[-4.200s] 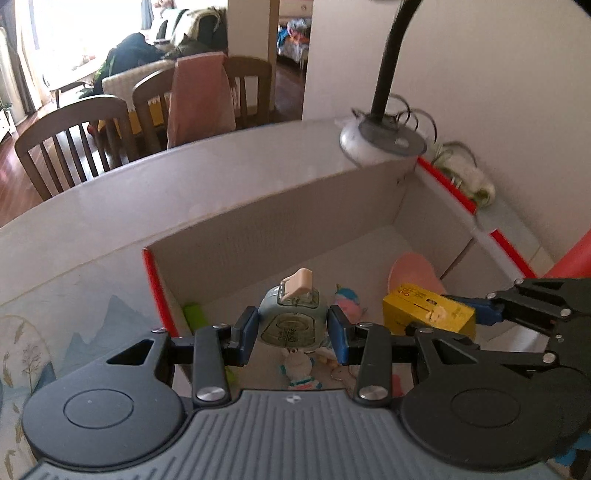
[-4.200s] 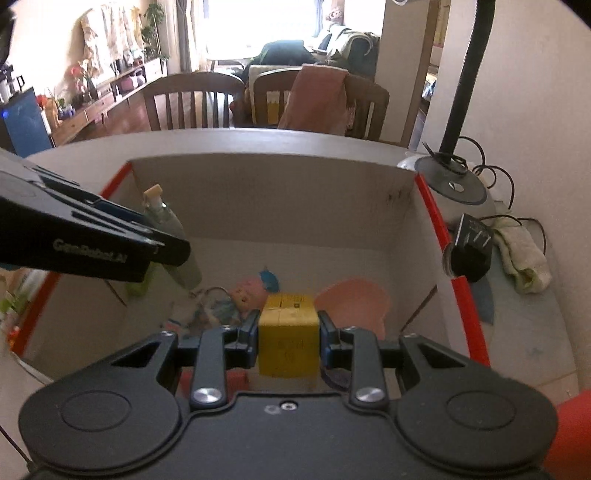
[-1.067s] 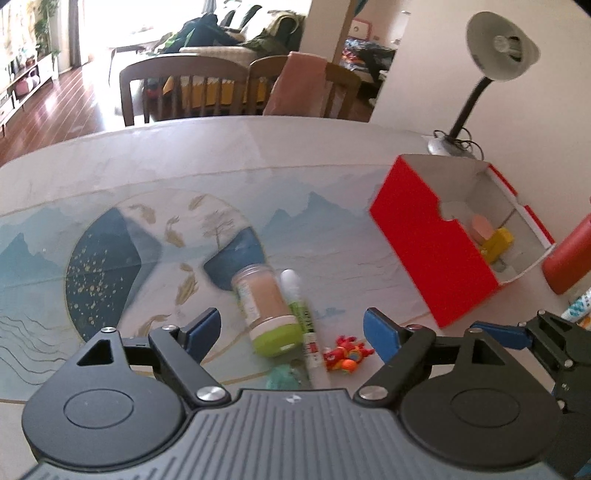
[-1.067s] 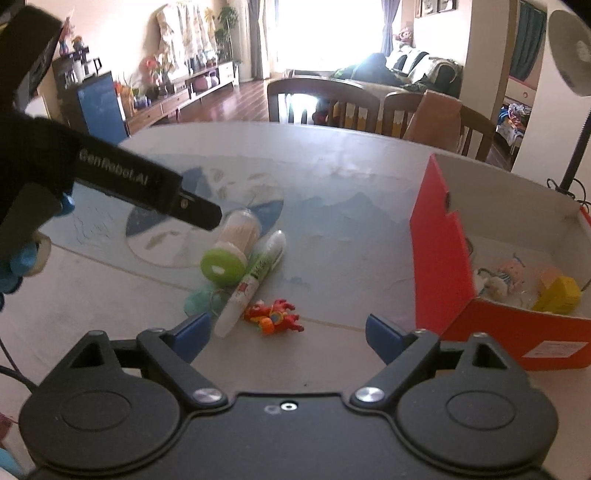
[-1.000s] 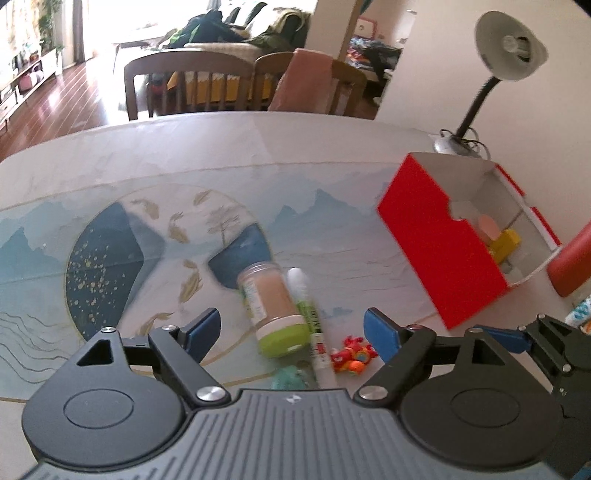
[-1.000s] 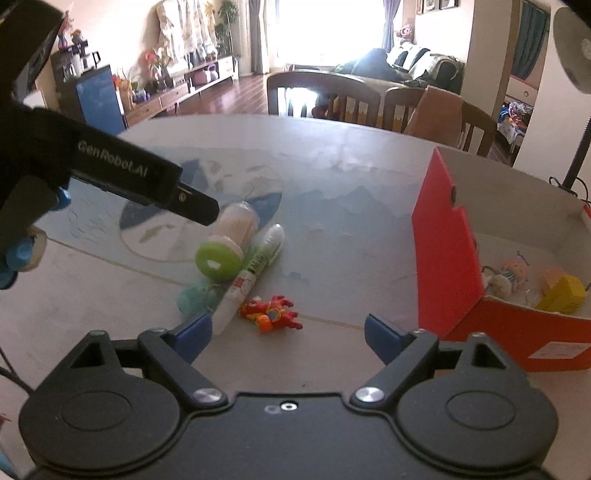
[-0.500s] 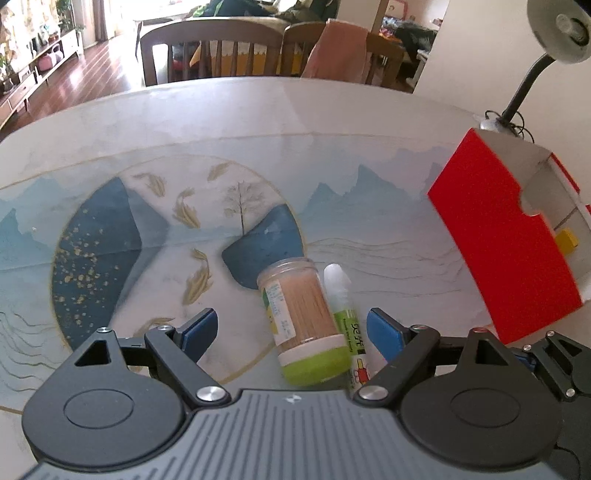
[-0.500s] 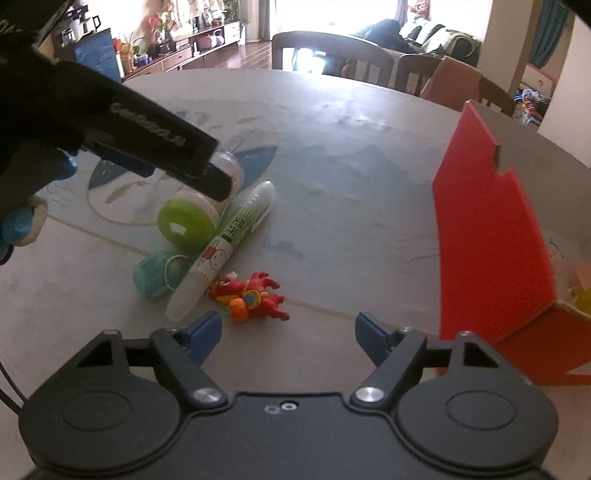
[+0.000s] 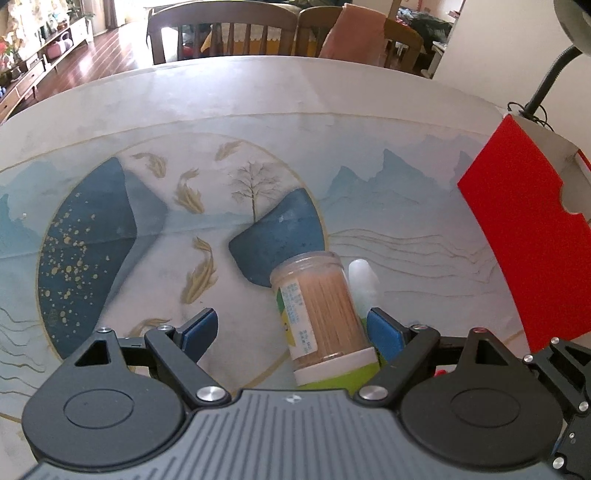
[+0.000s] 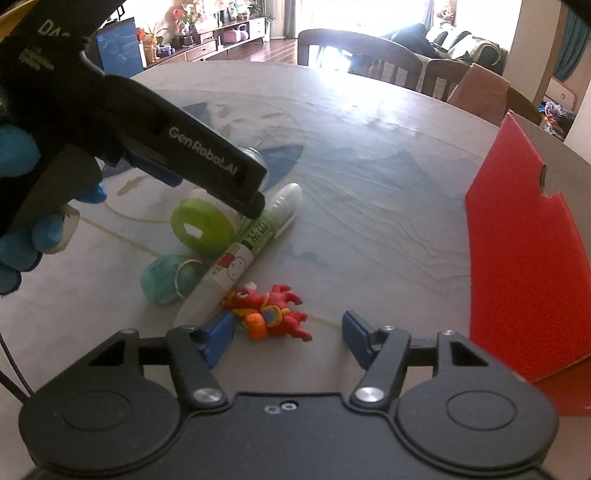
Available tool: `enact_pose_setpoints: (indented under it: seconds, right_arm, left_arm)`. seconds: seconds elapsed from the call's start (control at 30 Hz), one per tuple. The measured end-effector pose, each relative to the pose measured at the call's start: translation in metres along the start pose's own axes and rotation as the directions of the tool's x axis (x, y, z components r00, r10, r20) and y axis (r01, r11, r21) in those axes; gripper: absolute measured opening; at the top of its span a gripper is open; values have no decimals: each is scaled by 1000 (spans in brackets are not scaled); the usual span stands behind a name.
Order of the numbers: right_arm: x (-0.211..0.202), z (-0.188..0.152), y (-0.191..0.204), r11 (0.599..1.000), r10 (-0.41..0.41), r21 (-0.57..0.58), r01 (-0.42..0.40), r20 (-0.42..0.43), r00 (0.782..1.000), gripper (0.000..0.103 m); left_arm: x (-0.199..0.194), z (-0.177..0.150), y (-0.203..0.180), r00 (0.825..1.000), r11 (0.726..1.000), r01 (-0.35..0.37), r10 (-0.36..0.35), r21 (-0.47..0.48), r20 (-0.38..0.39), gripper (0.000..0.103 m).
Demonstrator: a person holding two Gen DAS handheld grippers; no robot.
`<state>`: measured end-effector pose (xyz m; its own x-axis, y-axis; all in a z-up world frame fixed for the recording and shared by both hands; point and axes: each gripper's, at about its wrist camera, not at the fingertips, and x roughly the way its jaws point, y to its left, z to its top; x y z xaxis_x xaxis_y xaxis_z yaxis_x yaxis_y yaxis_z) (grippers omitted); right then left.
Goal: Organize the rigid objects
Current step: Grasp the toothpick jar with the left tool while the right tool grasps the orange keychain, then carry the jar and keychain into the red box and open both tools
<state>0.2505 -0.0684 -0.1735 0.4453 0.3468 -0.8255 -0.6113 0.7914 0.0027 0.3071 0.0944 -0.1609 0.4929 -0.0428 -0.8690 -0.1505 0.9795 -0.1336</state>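
A toothpick jar [image 9: 325, 317] with a green lid [image 10: 203, 230] lies on its side on the table. My left gripper [image 9: 291, 328] is open with the jar between its pads, nearer the right one. A white and green glue stick [image 10: 251, 251] lies beside the jar. A red toy figure [image 10: 271, 310] lies between the pads of my open right gripper [image 10: 288, 336]. A teal keyring toy [image 10: 168, 278] lies left of the glue stick. The red box [image 10: 524, 251] stands at the right.
The table wears a painted mat [image 9: 177, 206] with blue shapes and fish. Wooden chairs [image 9: 229, 33] stand along the far edge. A desk lamp [image 9: 546, 81] stands behind the box. My left gripper's body [image 10: 147, 140] reaches over the jar in the right wrist view.
Both grippers have left the box, open and empty, and have come down to the loose items. The left has closed in around the jar, the right around the red toy.
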Motion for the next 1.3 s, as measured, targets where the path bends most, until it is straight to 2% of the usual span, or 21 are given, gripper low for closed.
enact_pose_setpoints:
  seconds: [0.1,0.17,0.23,0.37,0.43,0.57,0.77,1.3]
  right_arm:
    - [-1,0,1,1000,6,-2,-6,4,1000,60]
    - [-2,0,1,1000,9,-5,-9,7,1000,56]
    - [-3,-1,3,1000,8,-9,-8,10,1000,50]
    - [-6,-1,6,1000,1,-13,-1,11,1000,41]
    - [-6,-1,5,1000,-1,-9,1,4,1000,40]
    - [-9,-1,5,1000,-19,9,19,-8,1000,38]
    - [-24,-2,-2,998,-23,63,23,4,1000,37]
    - [-93,2,-23,988,-66,150,47,119,991,37]
  left_arm:
    - [2,1,3,1000,1000,21,-21,-18,-11,87]
    - [2,1,5,999,999,32,-32,-25,-11,79]
    - [2,1,4,999,999,44,-44,-22,-18,62]
    - [1,1,3,999,999,40,-40,-4,-27,55]
    - [0,1,4,998,999,54,-54,-7,-31,45]
    - [-3,-1,3,999,999,31,-31,17,-34,44]
    - [-8,-8,8,999,999,33,-33,8,-41,44]
    - [-45,-23,11,997,997,72,-71,19,-32,44]
